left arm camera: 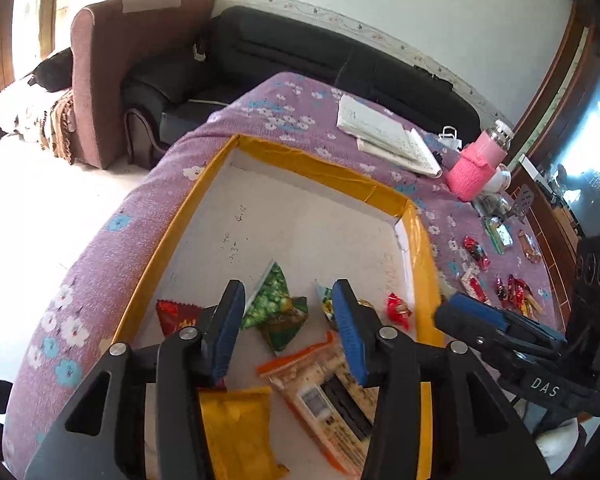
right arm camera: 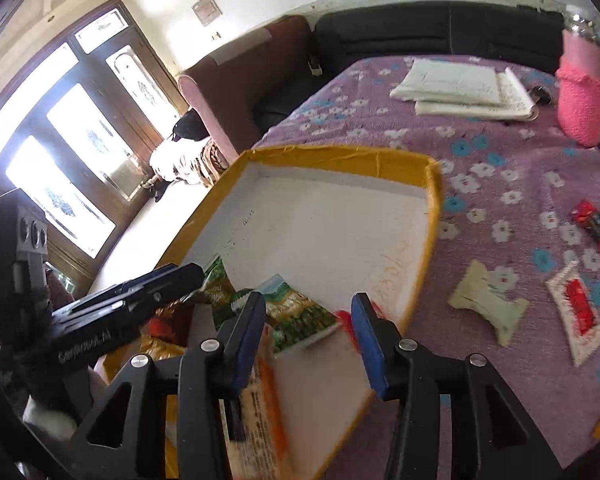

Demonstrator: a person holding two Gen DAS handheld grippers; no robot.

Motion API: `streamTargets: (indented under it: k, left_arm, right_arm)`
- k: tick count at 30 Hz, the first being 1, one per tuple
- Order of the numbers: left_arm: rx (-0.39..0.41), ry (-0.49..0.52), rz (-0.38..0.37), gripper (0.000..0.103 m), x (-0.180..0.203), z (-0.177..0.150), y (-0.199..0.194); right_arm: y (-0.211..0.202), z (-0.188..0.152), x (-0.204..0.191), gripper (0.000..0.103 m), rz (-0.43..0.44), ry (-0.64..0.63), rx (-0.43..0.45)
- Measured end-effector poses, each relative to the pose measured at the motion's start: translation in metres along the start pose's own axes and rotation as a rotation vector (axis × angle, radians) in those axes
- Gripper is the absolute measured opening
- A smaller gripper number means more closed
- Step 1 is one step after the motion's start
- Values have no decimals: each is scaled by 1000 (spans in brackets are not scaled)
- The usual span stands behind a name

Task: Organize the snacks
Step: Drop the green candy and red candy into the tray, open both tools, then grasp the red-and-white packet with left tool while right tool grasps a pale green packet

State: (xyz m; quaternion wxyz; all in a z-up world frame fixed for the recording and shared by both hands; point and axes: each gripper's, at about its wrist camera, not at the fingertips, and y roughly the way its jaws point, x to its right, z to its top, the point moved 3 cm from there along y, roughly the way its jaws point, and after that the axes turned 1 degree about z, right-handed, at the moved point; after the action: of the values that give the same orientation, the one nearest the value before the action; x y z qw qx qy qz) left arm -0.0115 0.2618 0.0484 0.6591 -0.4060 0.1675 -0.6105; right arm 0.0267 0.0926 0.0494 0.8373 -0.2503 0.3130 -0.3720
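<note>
Both grippers sit over the near end of the shallow white tray with the yellow taped rim [left arm camera: 324, 170], pointing down into it.

Left gripper [left arm camera: 290, 328]: jaws apart, nothing between the pads. Directly below it: yellow foil pouch [left arm camera: 236, 428] nearest, then the long clear biscuit pack with orange trim [left arm camera: 320, 392], long axis running near-right to far-left, then the green printed triangular pouch [left arm camera: 278, 304] just past the fingertips. Red foil packet [left arm camera: 176, 316] to the left, small red wrapped candy [left arm camera: 398, 310] to the right by the tray wall.

Right gripper [right arm camera: 308, 334]: jaws also apart, not pressing on anything. The biscuit pack's orange edge lies against the left pad in the right wrist view; can't tell if it touches. Looks like a drop-off just finished, as a judgement.

Snacks not yet binned lie on the purple floral tablecloth [right arm camera: 480, 152], all to the right of the tray: cream bow-shaped wrapper [right arm camera: 486, 302] nearest, white-and-red flat sachet [right arm camera: 578, 314] just right of it, long axis near-to-far, red candy wrappers [right arm camera: 594, 226] farther. The right gripper is clearly the closer one; left would have to cross the tray wall. Next pick likely means swinging right and out over the rim.

Far: stacked white papers [right arm camera: 460, 84], pink knit-sleeved bottle [right arm camera: 580, 96], black sofa [left arm camera: 300, 52].
</note>
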Motion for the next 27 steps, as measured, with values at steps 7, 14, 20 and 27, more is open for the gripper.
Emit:
streamTargets:
  k: [7, 14, 20, 27]
  left_arm:
    - [71, -75, -89, 73, 37, -36, -60]
    - [44, -51, -118, 73, 78, -62, -57]
    - [57, -4, -59, 73, 93, -68, -58]
    - [56, 45, -10, 73, 102, -76, -60]
  right_arm:
    - [-76, -29, 72, 64, -130, 4, 27]
    - [-72, -17, 138, 66, -272, 15, -7]
    - [-29, 5, 141, 64, -263, 28, -53]
    - [-5, 2, 146, 33, -373, 14, -87]
